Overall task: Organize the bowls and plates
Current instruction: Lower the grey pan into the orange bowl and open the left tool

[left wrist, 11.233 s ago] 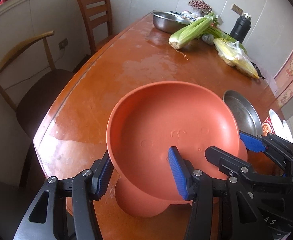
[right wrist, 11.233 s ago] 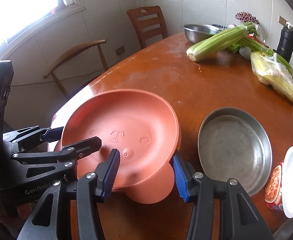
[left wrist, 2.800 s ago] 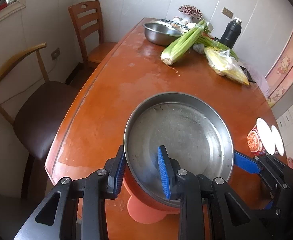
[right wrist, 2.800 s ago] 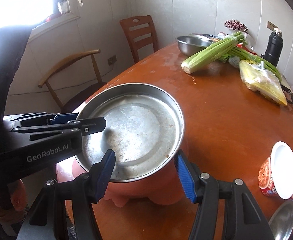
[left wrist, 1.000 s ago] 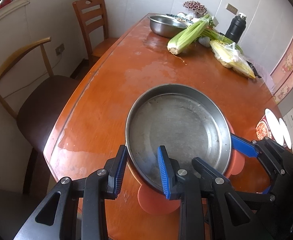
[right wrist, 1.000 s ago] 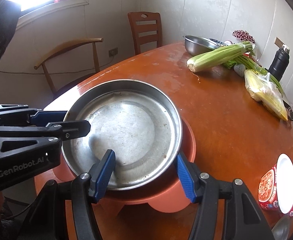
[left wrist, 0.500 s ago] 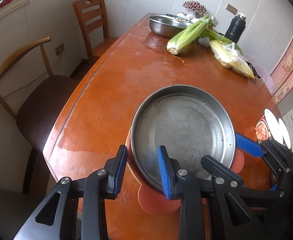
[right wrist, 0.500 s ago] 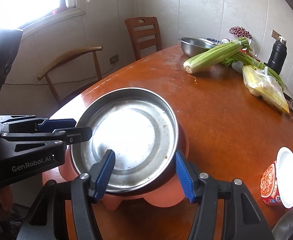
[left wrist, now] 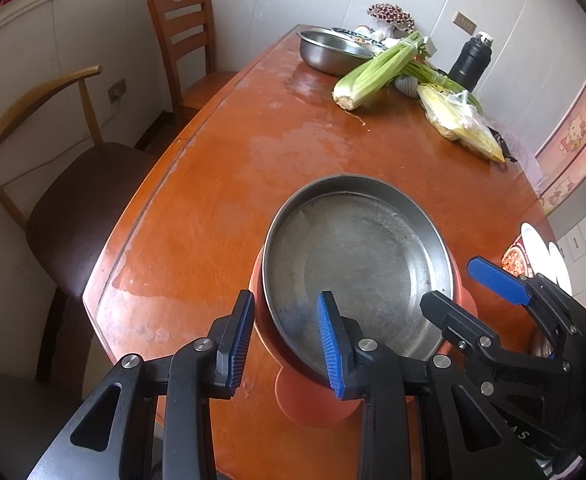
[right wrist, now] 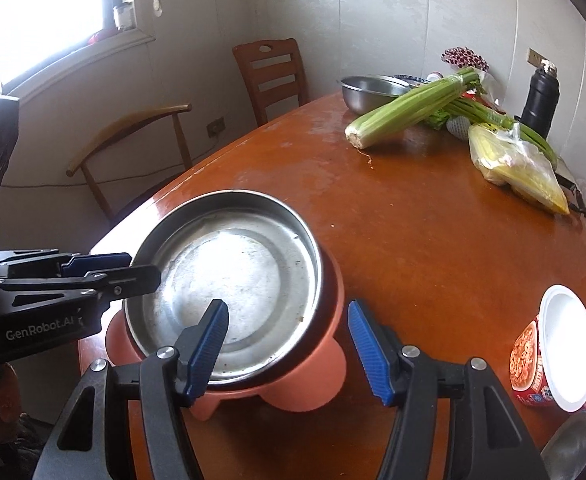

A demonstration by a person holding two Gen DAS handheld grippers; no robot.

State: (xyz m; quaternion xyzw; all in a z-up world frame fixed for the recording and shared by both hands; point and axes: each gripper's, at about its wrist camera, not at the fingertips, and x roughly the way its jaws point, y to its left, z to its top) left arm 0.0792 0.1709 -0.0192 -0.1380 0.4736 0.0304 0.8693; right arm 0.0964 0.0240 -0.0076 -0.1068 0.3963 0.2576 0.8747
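Note:
A round steel plate (left wrist: 357, 256) (right wrist: 233, 272) sits nested in an orange pig-shaped plate (left wrist: 313, 404) (right wrist: 305, 380) on the wooden table (left wrist: 221, 184). My left gripper (left wrist: 285, 340) (right wrist: 145, 266) straddles the stack's near-left rim. Its jaws are opening, one pad outside the orange rim and one over the steel floor. My right gripper (right wrist: 289, 350) (left wrist: 449, 280) straddles the near-right rim, and its jaws are opening too. Its outer pad stands just off the orange edge.
At the far end lie a steel bowl (left wrist: 333, 52), celery (left wrist: 377, 72), a bag of corn (left wrist: 457, 124) and a black flask (left wrist: 471, 64). Noodle cups (right wrist: 533, 360) and a spoon (right wrist: 569, 448) sit near right. Two chairs (left wrist: 73, 200) stand along the left edge.
Eleven seconds ago only the orange plate was held; the steel plate now lies in it. Over the last second both grippers' jaws widened, and the right gripper drew back slightly.

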